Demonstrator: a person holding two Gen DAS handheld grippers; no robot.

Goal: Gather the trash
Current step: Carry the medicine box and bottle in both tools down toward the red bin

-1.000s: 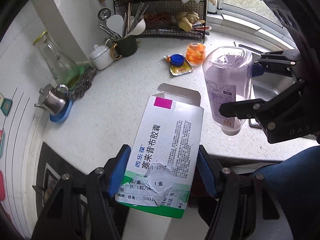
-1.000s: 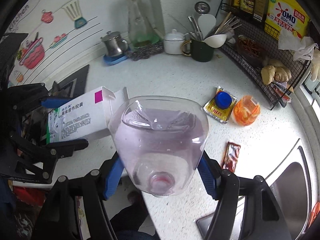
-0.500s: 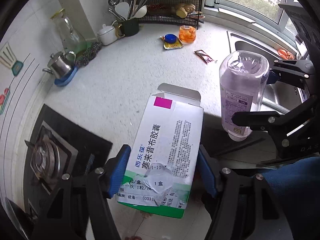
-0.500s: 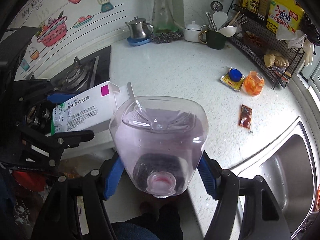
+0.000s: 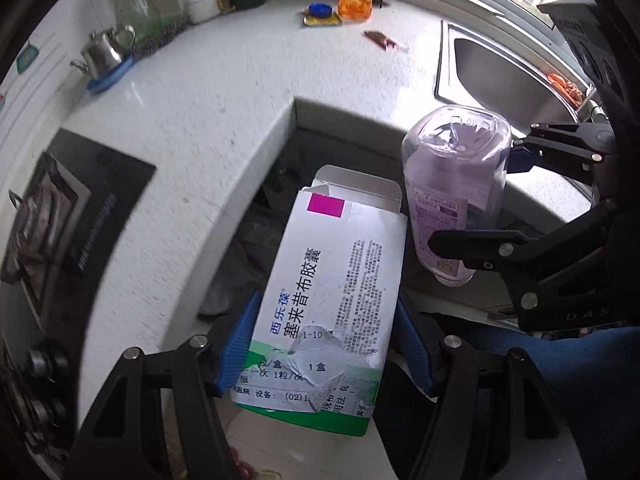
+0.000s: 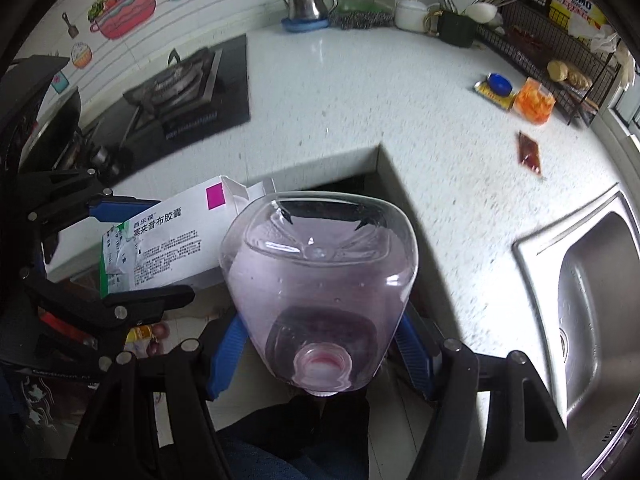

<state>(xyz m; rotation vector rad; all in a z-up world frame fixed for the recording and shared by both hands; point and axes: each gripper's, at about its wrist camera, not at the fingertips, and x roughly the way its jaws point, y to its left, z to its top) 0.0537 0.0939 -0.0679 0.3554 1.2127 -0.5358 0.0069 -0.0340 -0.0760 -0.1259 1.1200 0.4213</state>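
Note:
My left gripper is shut on a white and green medicine box with its top flap open. It also shows in the right wrist view. My right gripper is shut on an upside-down clear plastic bottle of pale purple liquid, seen from the left wrist as well. Both are held in the air off the counter's inner corner, above the floor. On the counter lie a brown sachet, an orange bag and a yellow packet with a blue cap.
A gas hob sits at the left and a steel sink at the right. A kettle, a glass carafe, a white pot, a utensil mug and a wire rack line the back wall. My blue-trousered leg is below.
Both grippers have pulled back and up from the counter with the box and bottle still held. The counter items have shrunk into the distance and the hob, sink and floor have come into view.

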